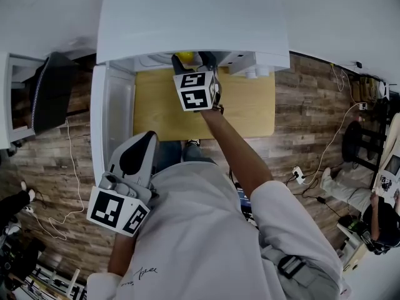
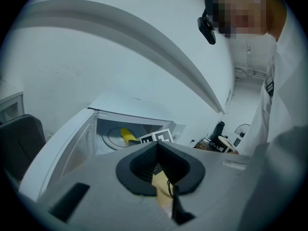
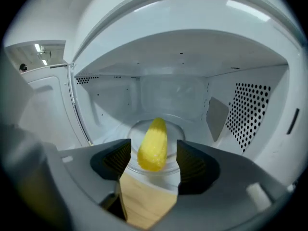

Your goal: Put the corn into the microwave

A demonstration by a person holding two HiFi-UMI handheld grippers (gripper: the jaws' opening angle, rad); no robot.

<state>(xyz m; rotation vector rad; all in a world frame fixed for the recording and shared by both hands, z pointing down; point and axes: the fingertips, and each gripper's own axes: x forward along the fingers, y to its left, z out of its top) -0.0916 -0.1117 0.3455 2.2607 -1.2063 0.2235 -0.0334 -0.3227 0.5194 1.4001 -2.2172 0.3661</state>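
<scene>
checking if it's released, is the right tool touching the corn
Apart. The right gripper view shows the right tool open, with a gap either side of the corn.

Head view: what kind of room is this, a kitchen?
Probably a workroom or lab, not a kitchen: the microwave sits on a lone wooden table, and cables and a power strip trail over the floor.
</scene>
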